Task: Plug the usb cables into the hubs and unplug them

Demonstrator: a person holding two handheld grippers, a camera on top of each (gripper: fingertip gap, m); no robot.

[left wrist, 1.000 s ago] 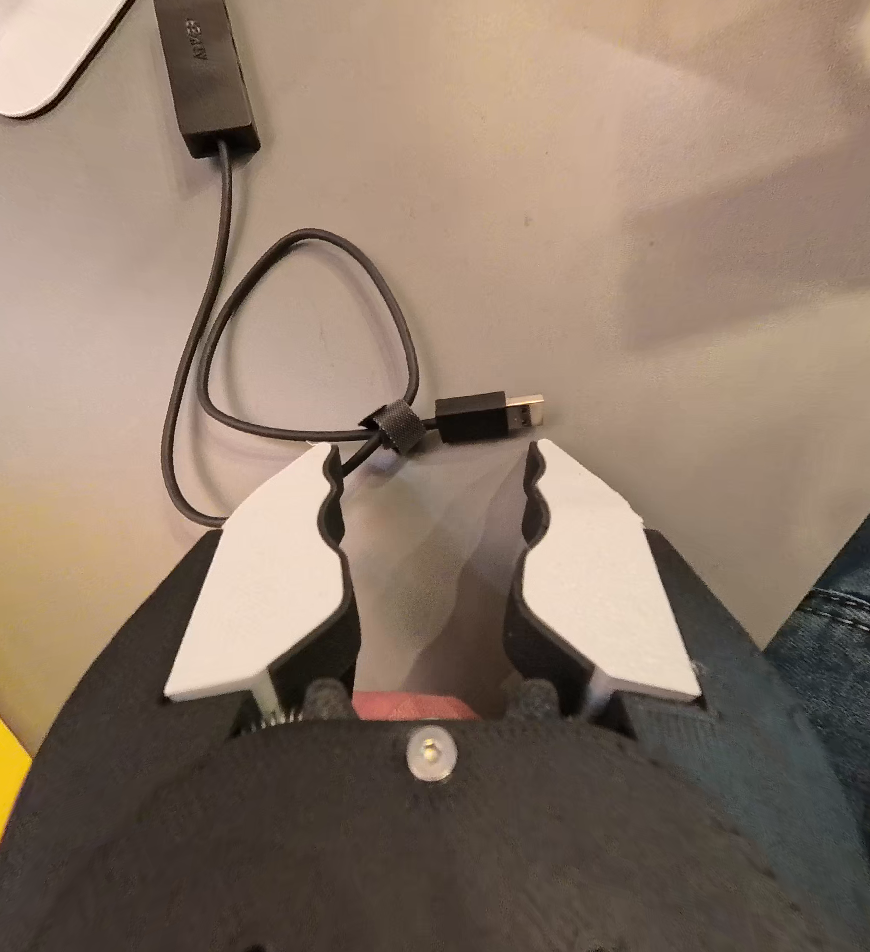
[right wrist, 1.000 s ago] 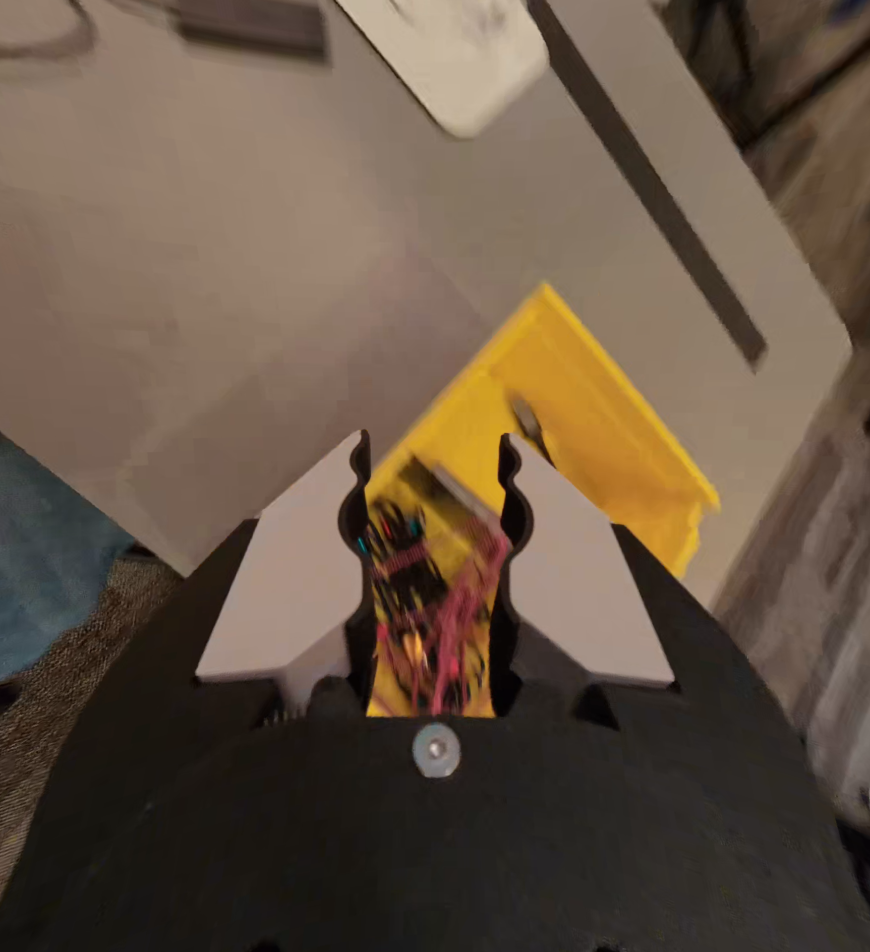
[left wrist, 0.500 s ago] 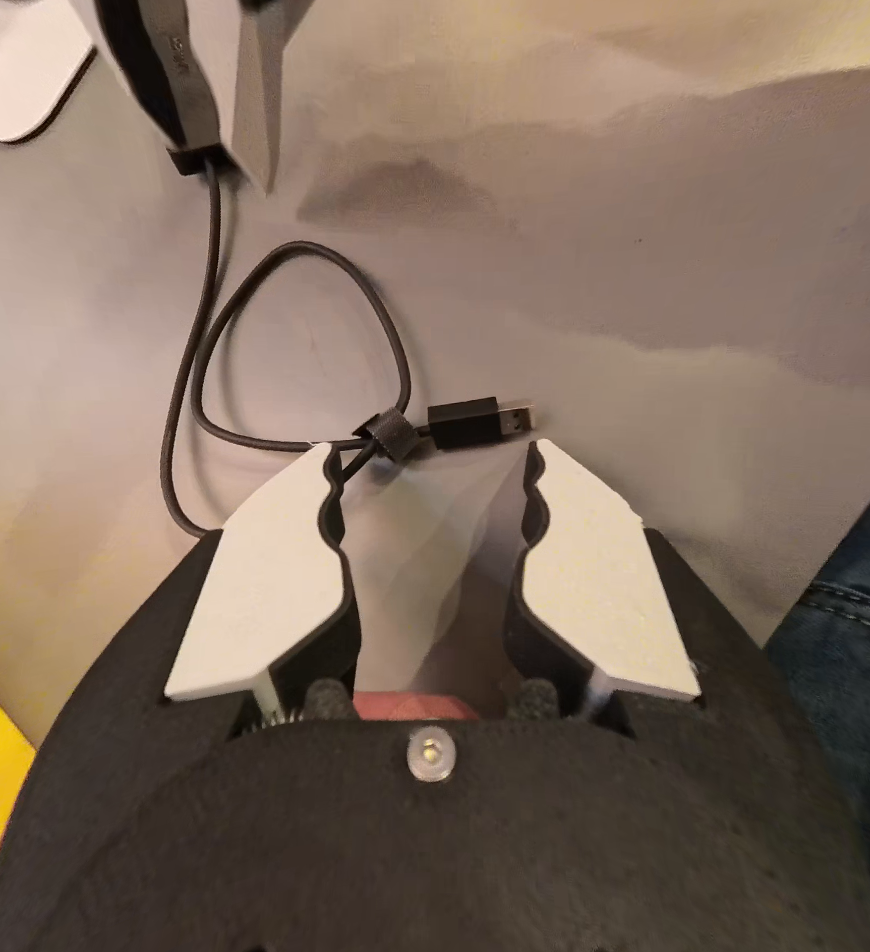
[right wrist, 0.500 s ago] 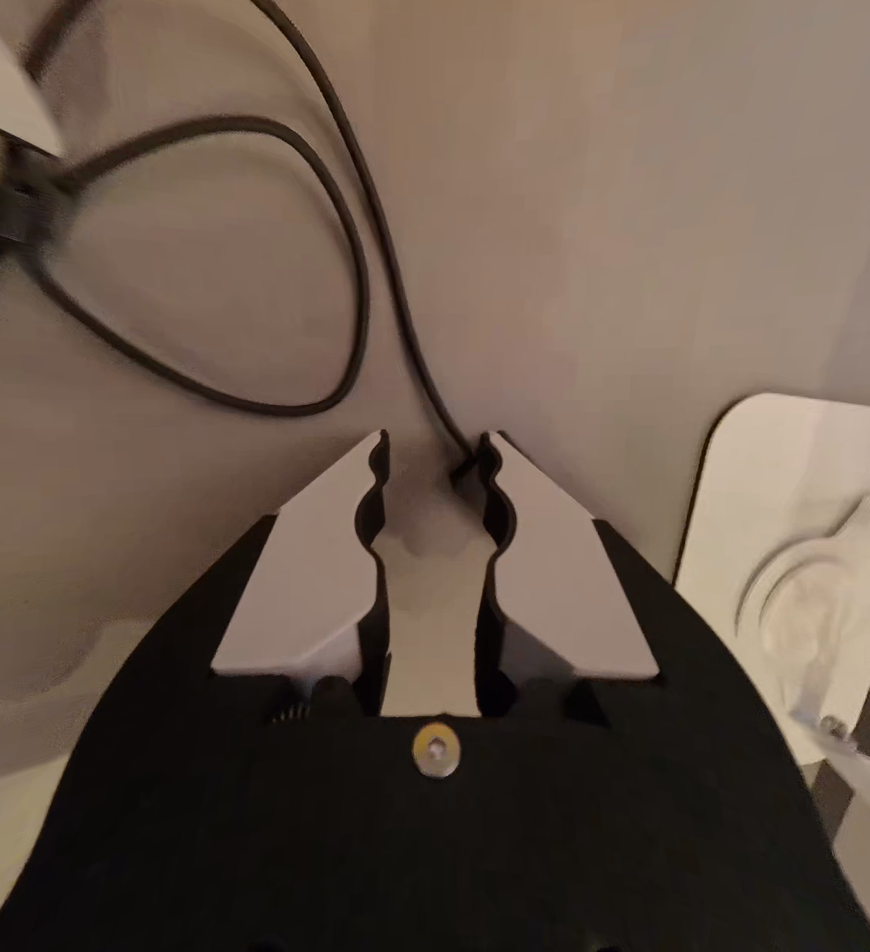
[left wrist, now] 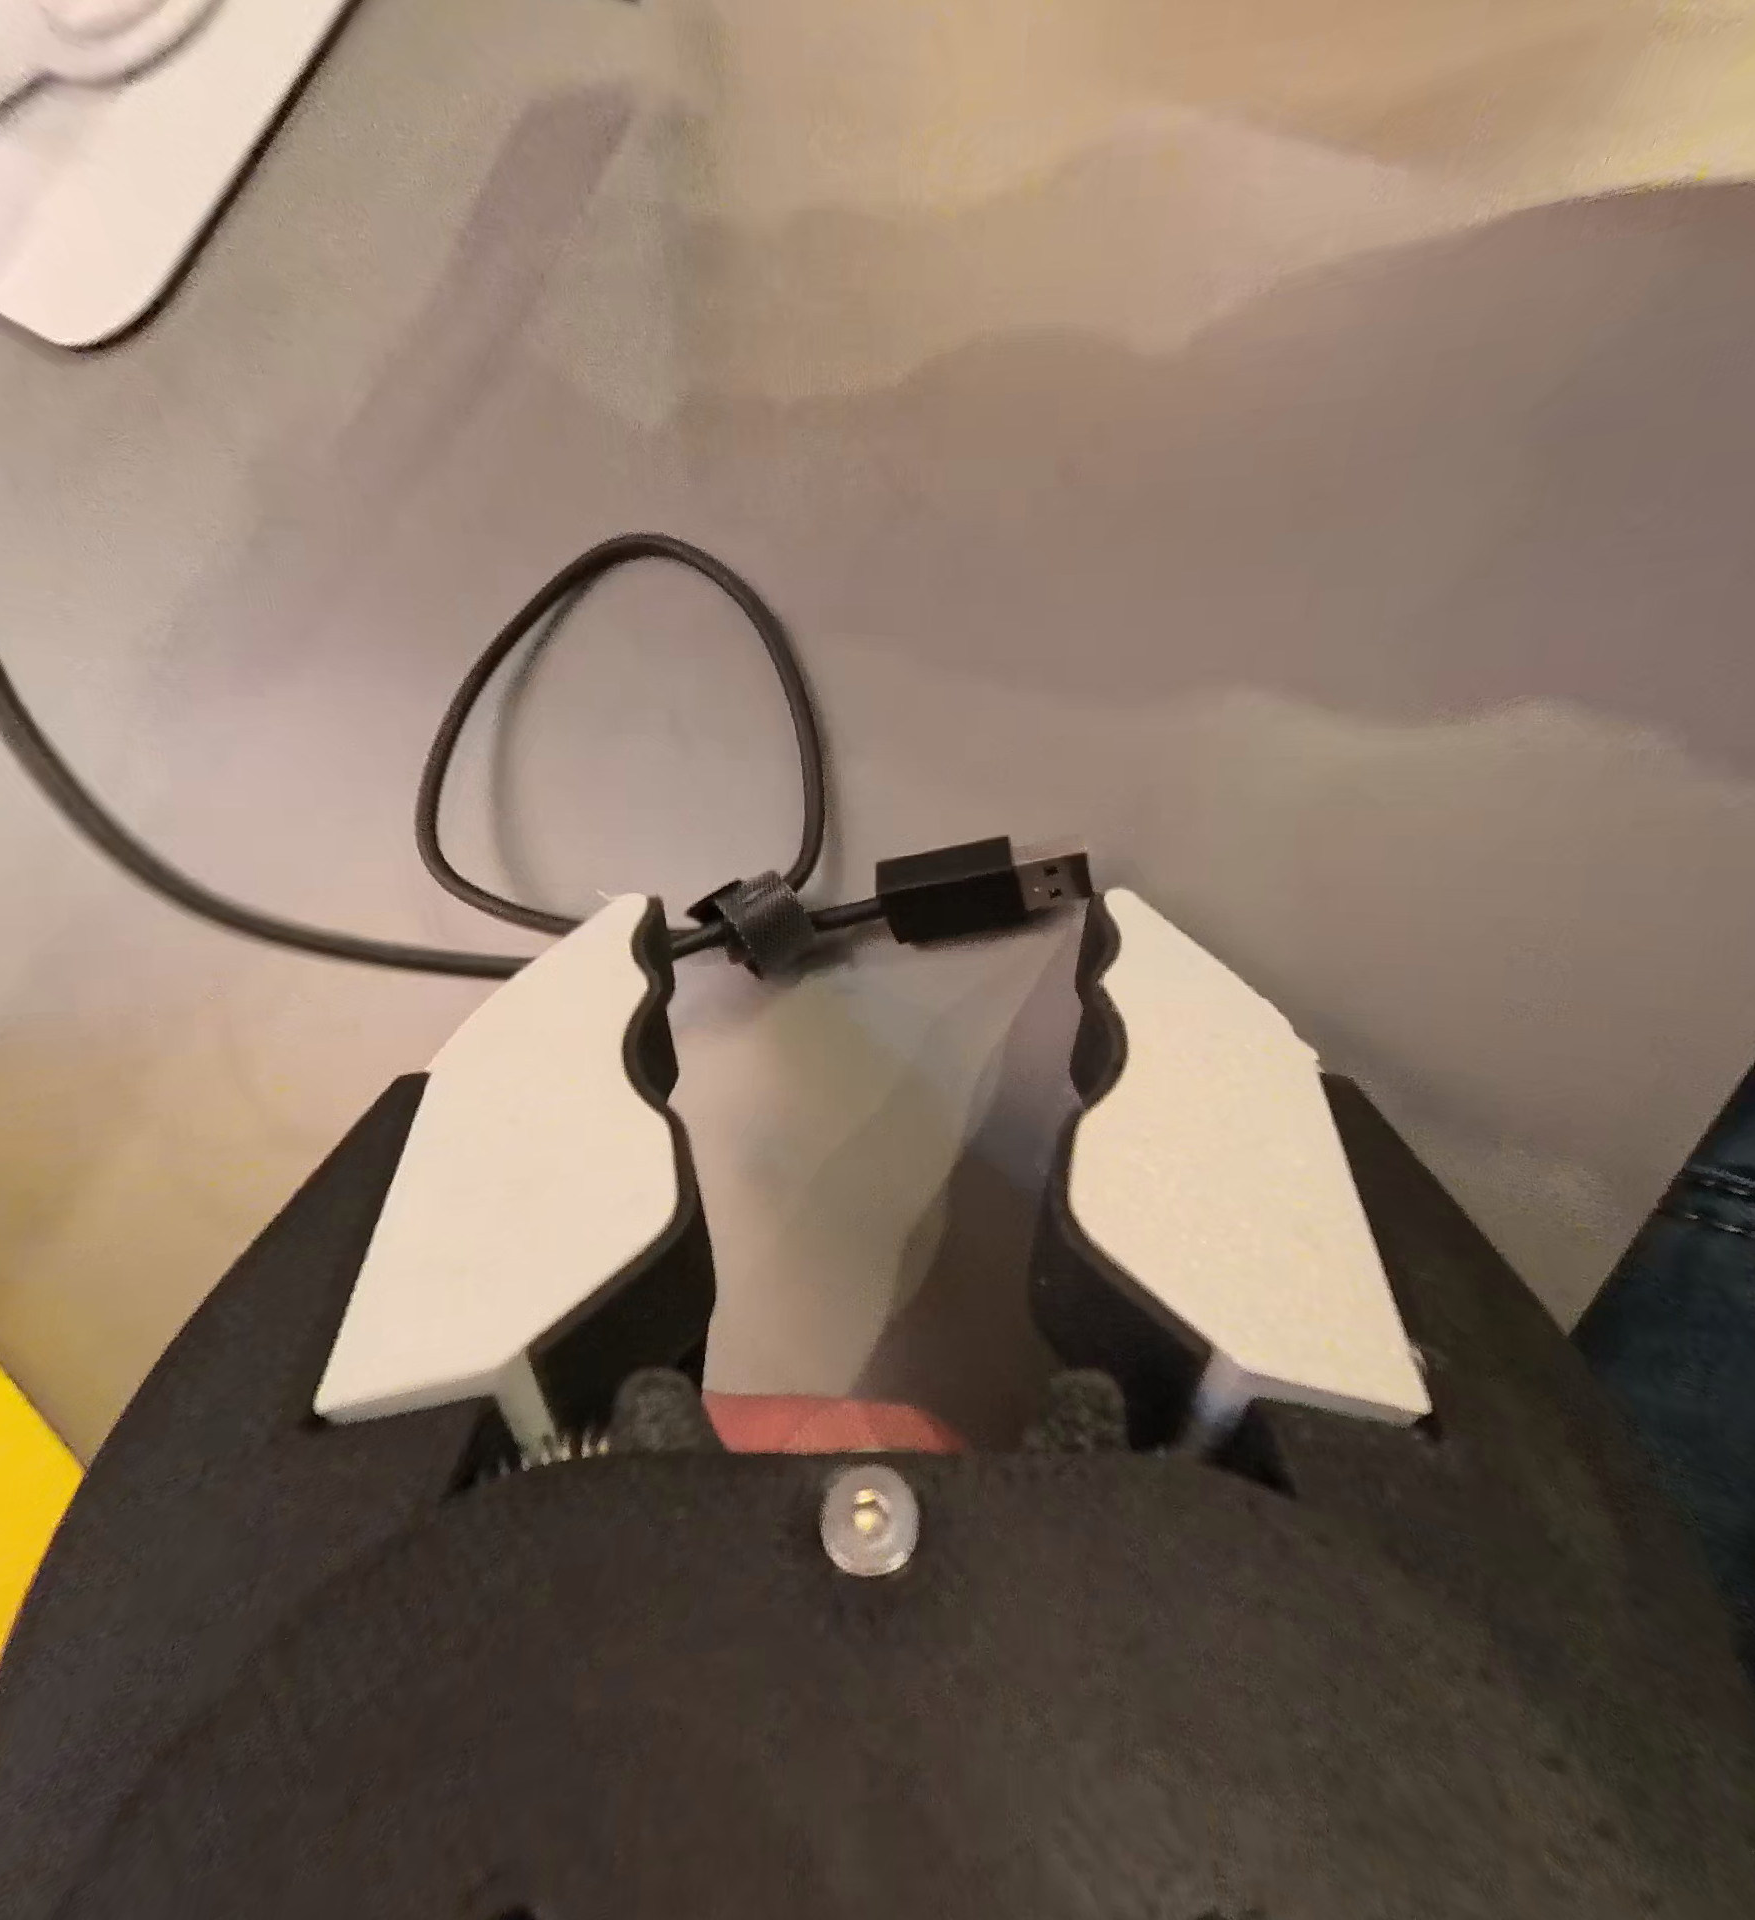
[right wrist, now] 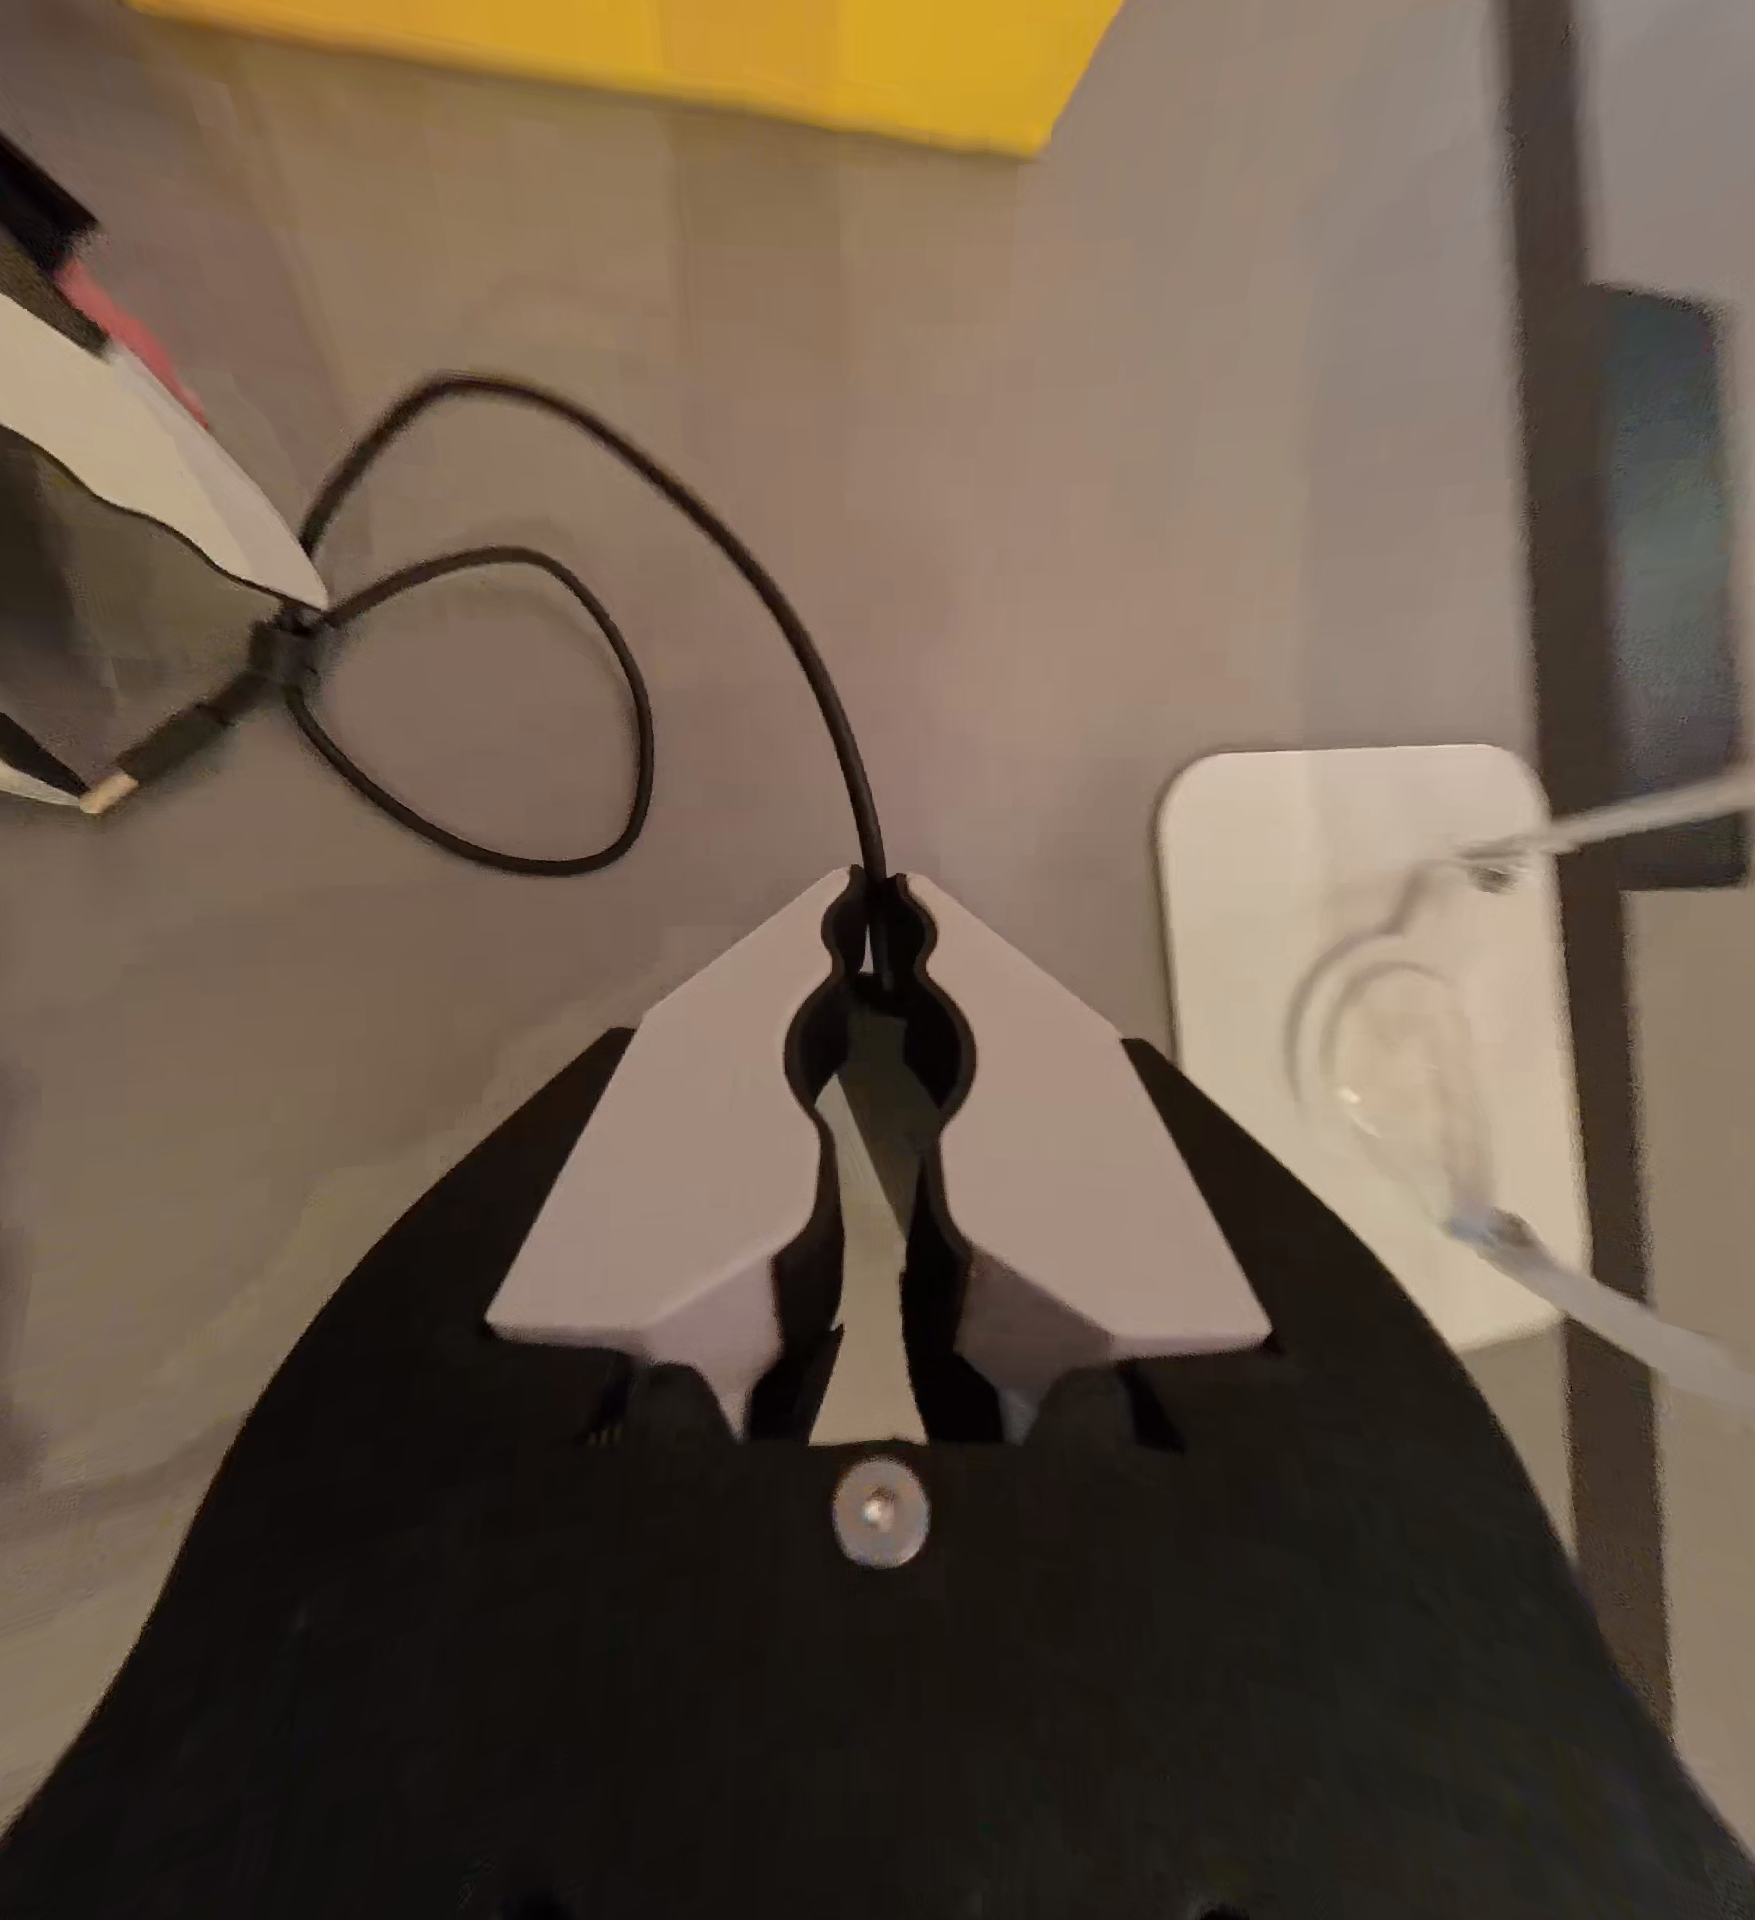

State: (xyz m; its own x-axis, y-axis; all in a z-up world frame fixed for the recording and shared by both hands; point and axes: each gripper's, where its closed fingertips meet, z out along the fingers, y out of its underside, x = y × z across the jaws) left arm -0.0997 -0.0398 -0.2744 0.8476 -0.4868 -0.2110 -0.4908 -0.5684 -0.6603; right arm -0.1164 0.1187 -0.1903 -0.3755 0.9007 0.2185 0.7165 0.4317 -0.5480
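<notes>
Plug (left wrist: 987, 891) lies flat on the table (left wrist: 1164, 520), just ahead of your spread left gripper (left wrist: 878, 914), with the strap (left wrist: 759, 925) and cable (left wrist: 624, 727) loop behind it. Your right gripper (right wrist: 878, 883) is pressed together on the cable where it enters, likely at the hub hidden beneath. Straddle the plug's black housing squarely, clear of strap and metal tip, before you pinch.

1. The right gripper (right wrist: 878, 894), jaws apart 0.5 s earlier, closed on the black cable (right wrist: 748, 582).
2. The hub left the left wrist view's 11 o'clock corner.
3. The USB plug (left wrist: 987, 899) shifted toward 1 o'clock.
</notes>
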